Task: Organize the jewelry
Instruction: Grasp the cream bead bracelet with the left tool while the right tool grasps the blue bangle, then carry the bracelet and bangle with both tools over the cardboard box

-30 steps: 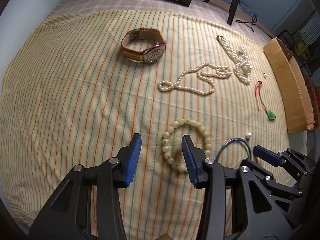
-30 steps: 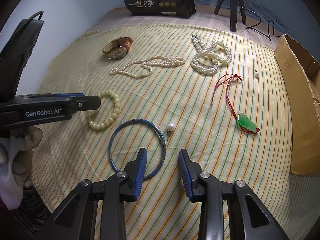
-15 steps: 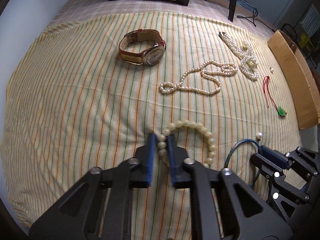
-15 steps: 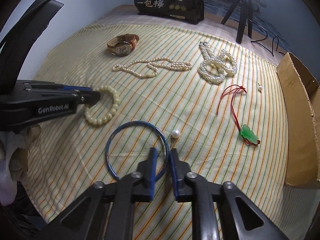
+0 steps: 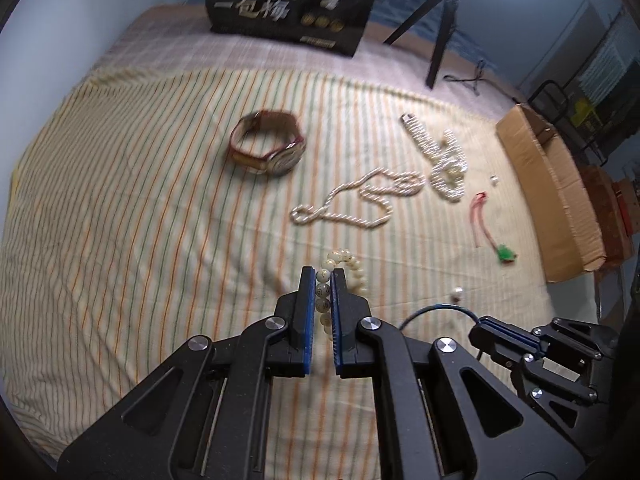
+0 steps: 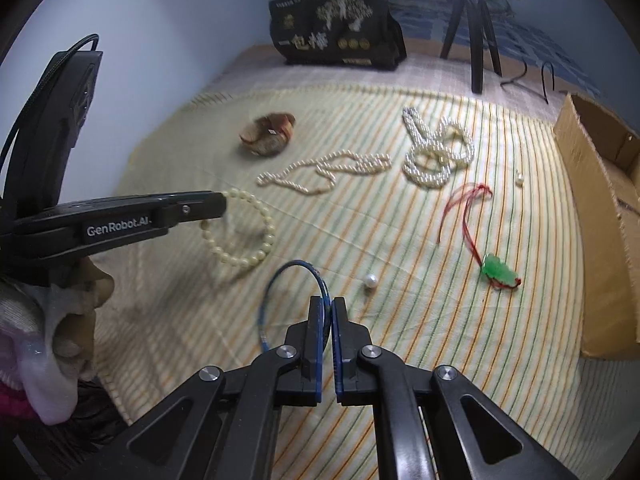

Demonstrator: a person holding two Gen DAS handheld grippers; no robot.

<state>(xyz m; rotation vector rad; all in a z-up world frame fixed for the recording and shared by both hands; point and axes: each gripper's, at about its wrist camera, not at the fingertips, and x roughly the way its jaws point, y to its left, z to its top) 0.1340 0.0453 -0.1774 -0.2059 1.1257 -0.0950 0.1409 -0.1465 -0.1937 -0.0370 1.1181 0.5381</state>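
Gripping 2 pieces at once, the left gripper [image 5: 321, 280] pinched the cream round-bead bracelet [image 6: 240, 232] while the right gripper [image 6: 328, 308] clamped the thin blue bangle [image 6: 294, 270] (both lifted off the striped cloth [image 5: 140, 208]), probably for carrying to the brown cardboard box [image 6: 600, 216].

It looked like a home bedroom: a bed [image 5: 120, 208] under a striped sheet [image 6: 400, 240], a cardboard box [image 6: 600, 216] at its right edge, a tripod [image 6: 476, 28] beyond.

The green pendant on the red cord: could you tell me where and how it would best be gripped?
Probably by the red cord, not the green pendant. The cord lies in a long open loop on the striped cloth; come from above, fingers straddling one strand. The pendant lies flat, offering little edge.
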